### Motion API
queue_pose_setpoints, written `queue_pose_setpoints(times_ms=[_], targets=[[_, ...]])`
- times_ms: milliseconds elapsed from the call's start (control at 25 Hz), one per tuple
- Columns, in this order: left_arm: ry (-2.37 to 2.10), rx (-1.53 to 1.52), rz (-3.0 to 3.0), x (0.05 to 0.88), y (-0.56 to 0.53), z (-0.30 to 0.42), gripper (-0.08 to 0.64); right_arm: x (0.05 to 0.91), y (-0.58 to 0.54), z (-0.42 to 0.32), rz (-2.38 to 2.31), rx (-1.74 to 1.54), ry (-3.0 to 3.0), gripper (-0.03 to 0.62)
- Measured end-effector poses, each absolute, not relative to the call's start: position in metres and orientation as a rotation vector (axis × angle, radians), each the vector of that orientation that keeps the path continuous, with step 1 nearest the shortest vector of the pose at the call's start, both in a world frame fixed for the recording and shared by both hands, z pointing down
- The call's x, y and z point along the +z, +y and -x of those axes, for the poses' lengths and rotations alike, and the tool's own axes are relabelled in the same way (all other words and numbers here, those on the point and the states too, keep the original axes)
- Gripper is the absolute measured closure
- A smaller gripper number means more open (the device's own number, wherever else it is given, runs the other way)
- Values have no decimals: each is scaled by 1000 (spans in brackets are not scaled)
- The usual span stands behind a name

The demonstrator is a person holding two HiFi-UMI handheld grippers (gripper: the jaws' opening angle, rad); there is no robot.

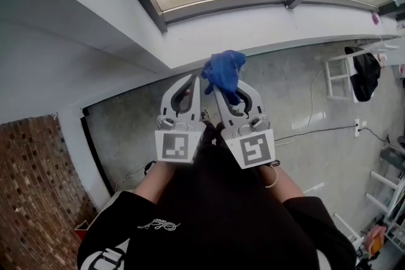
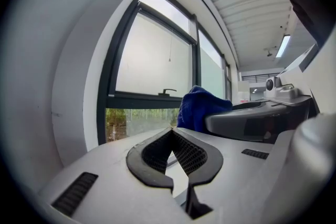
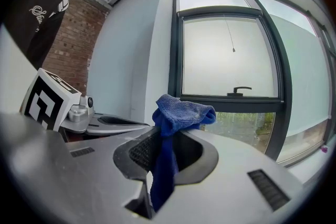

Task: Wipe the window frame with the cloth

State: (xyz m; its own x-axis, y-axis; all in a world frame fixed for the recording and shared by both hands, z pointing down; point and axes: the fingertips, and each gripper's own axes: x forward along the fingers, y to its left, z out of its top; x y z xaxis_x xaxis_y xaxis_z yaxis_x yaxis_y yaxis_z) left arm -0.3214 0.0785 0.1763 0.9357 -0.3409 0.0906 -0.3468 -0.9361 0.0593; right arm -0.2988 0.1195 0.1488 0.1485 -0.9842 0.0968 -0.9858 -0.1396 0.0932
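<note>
The right gripper [image 3: 163,134] has its jaws pinched on a narrow fold of the cloth [image 3: 181,110], most of which bunches loose above the tips. The left gripper [image 2: 171,132] is closed tip to tip on nothing. Both sit side by side in front of the person's chest, aimed at the window frame [image 3: 231,96]. The cloth seems short of it, by the sill [image 1: 266,25] edge. So thin a grip may let the cloth drag free on the frame, or snag the handle [image 3: 241,90].
</note>
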Motion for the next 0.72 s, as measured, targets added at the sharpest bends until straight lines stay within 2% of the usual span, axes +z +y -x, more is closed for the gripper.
queue_pose_setpoints(times_ms=[360,720], targets=[[-638,126,-3012,178,56,291,554,147,96,259,-2242,-6,-2033,539],[-831,203,-2955,187,25,221,554,156,68,193,-1976,-30,-2170,540]])
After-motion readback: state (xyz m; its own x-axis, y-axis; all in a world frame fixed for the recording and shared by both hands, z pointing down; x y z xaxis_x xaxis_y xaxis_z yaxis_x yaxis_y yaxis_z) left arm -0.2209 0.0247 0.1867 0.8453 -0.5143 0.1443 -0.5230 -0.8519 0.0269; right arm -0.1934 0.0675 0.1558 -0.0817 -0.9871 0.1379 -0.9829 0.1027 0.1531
